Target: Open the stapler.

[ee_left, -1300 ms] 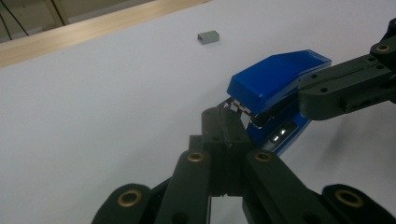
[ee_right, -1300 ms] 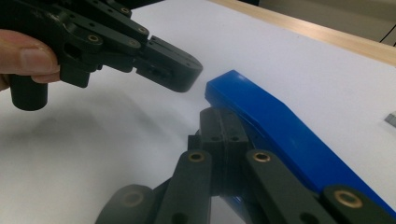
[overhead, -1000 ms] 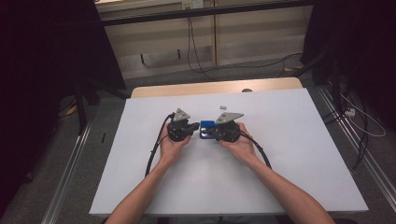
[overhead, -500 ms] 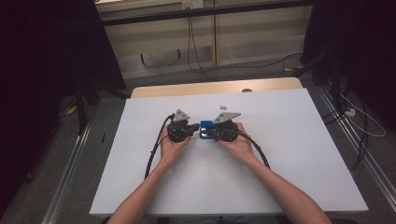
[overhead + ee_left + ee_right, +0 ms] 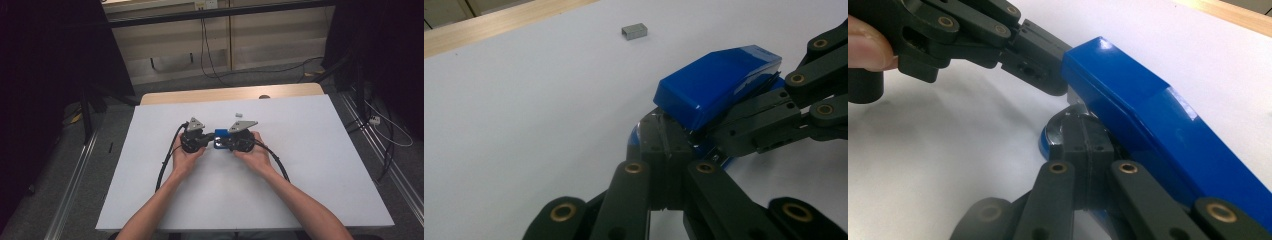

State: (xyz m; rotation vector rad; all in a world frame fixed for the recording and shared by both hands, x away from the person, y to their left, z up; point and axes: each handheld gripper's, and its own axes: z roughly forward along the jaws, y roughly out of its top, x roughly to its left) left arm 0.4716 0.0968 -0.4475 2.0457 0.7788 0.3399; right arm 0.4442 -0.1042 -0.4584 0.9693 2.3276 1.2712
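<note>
At the centre of the white table (image 5: 310, 165), a blue stapler (image 5: 220, 138) sits clamped between the left gripper (image 5: 206, 141) and right gripper (image 5: 223, 143), likely steadying it; staple strip (image 5: 634, 31) at twelve o'clock

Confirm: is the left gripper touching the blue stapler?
Touching. In the left gripper view the left gripper has its jaws shut against the blue stapler.

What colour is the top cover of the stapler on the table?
The stapler has a glossy blue top cover, which shows best in the left gripper view.
</note>
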